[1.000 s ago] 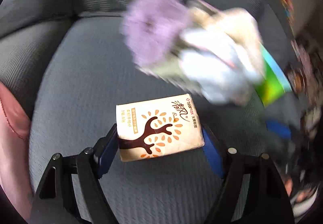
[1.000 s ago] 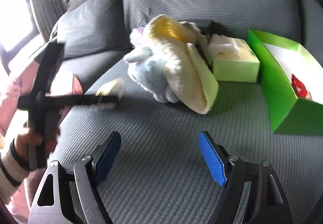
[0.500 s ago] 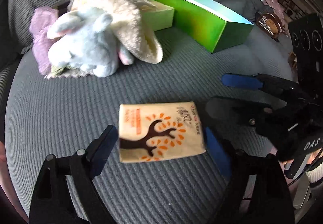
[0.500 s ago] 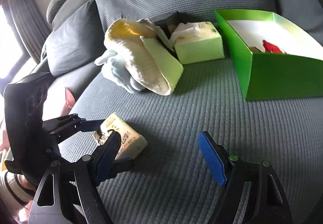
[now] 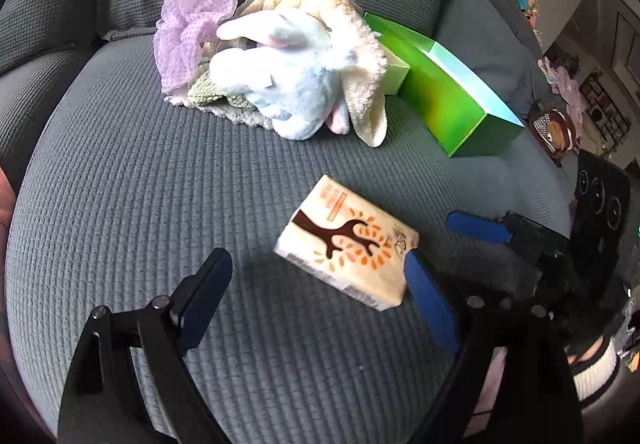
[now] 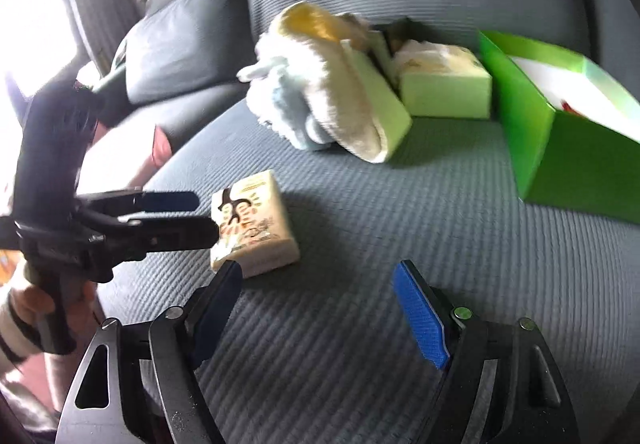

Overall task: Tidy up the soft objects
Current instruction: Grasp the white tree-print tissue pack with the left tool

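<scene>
The left gripper [image 5: 320, 296] is hanging low with its blue-padded fingers [image 5: 430, 302] spread wide — nothing clamped between them. The right gripper [image 6: 320, 308] is likewise gaping, its fingers [image 6: 420, 314] parted, and is pointing in from the side, its tips near the left one's.

Each gripper, the left [image 5: 316, 296] and the right [image 6: 318, 310], is built of matte black, triangular-cutout arms joined by silver screws and tipped with blue ribbed pads [image 6: 420, 318], while bare skin and a white, dark-striped knitted cuff [image 6: 16, 332] are seen at the handle.
</scene>
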Tool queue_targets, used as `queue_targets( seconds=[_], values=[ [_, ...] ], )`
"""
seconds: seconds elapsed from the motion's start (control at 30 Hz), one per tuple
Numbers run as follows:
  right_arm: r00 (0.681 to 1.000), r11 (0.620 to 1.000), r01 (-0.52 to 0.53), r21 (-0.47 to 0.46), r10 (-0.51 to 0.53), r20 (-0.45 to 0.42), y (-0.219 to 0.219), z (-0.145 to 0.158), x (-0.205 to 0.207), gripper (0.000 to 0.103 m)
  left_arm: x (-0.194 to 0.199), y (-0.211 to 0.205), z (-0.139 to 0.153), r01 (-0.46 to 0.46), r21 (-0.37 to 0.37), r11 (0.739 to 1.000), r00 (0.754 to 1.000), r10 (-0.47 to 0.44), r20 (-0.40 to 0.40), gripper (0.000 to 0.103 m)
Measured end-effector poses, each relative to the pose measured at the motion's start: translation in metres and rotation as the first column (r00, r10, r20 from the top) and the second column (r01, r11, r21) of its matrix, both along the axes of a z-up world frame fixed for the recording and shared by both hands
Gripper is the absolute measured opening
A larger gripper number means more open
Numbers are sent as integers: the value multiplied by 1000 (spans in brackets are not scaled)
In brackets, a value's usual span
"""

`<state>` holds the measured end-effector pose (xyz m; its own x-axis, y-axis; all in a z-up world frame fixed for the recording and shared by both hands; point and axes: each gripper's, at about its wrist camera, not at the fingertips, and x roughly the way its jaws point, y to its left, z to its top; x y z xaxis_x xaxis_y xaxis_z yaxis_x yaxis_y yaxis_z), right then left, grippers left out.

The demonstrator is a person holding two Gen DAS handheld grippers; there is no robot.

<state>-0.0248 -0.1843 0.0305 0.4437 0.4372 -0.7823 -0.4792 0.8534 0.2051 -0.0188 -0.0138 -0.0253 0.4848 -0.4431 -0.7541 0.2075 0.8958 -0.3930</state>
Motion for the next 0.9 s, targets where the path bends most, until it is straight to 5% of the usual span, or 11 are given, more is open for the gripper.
queue_targets(
  seconds=[0.23,0.47,0.77,0.9],
  values=[
    [994,994,-110,-7,111,19,28,-2,5,77,2,-28,6,-21,-16,1000,999,20,-28,80],
    [983,983,-181,14,181,14,49,-8,7,57,10,-25,7,-27,7,1000,998,28,-55,71],
    [987,987,-161,21,160,30,54,-11,5,54,24,-44,15,-34,50,998,995,38,-93,69],
    [988,988,-153,32,152,34,54,-11,4,53,24,-58,22,-28,51,998,995,33,-94,60]
  ],
)
